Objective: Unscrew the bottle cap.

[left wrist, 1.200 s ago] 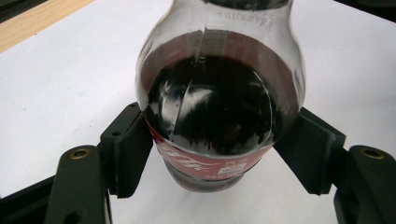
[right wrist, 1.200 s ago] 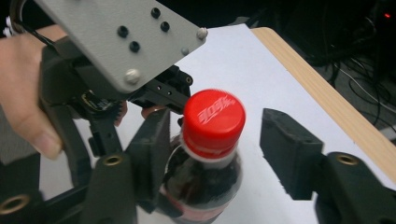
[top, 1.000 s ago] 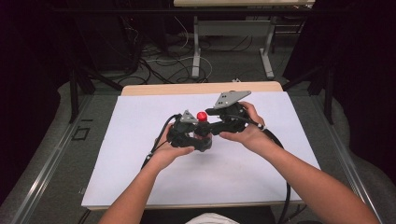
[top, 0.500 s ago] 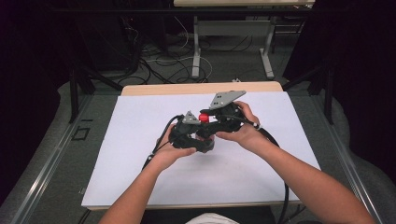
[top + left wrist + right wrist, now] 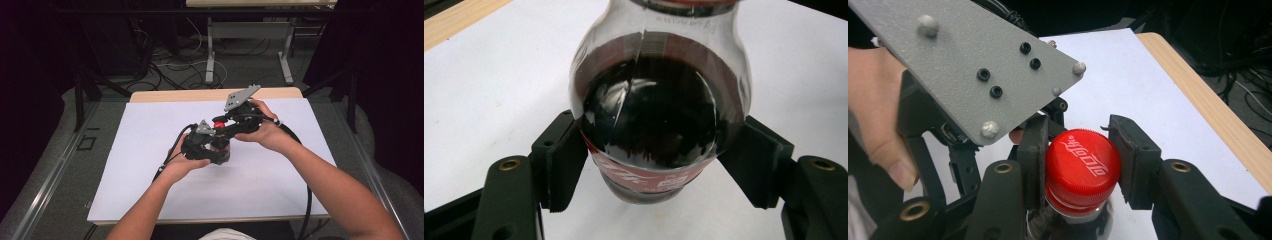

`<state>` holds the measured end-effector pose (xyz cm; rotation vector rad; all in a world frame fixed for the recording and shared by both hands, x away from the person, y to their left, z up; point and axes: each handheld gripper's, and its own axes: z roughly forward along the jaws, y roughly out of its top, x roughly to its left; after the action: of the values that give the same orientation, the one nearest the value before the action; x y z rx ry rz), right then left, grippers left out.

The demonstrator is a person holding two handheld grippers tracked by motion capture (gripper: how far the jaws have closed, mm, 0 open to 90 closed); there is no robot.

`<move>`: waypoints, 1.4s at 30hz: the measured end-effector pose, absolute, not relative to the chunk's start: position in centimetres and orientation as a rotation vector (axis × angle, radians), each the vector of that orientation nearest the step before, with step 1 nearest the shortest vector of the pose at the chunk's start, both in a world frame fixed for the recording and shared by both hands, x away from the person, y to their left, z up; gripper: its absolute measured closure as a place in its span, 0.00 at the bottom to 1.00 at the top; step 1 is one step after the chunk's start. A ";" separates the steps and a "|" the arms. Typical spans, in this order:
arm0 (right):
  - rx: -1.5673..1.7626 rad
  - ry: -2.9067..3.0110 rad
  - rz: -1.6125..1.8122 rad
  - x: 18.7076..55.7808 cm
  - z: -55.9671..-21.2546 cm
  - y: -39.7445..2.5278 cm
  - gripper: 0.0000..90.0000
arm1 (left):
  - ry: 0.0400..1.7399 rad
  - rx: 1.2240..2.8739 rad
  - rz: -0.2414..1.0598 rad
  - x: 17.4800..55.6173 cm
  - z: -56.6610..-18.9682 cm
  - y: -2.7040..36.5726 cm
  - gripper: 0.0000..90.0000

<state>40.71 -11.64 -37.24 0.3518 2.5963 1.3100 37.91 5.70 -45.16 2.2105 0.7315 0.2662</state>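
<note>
Cola bottle (image 5: 659, 115) is stood mid-worktop (image 5: 150, 130), body clamped by left gripper (image 5: 659, 165) jaws. Red cap (image 5: 1082, 162) is gripped between right gripper (image 5: 1079, 160) jaws, approached from 2 o'clock. Cap judged still on; unscrewing is left.

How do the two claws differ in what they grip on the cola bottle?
The left claw clamps the bottle's dark, labelled body; the right claw closes on its red cap. In the high view, the left claw sits lower, the right higher. Both are shut on the same bottle.

Bright table, dark surroundings, soft focus
</note>
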 end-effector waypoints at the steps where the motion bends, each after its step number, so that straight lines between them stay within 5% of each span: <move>1: 0.350 2.603 1.313 40.8 -37.1 -11.7 0.68 | 0.734 2.204 0.266 37.9 -45.2 5.8 0.35; 21: 0.428 2.563 1.339 40.4 -35.6 -13.8 0.68 | 0.774 2.189 0.265 38.8 -45.1 6.4 0.34; 42: 0.610 2.565 1.253 38.5 -38.2 -15.1 0.68 | 0.815 2.157 0.287 40.8 -43.7 6.9 0.34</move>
<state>38.47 -15.14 -38.22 0.6096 2.5653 1.2529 40.82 6.89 -43.68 2.1572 0.8148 0.2870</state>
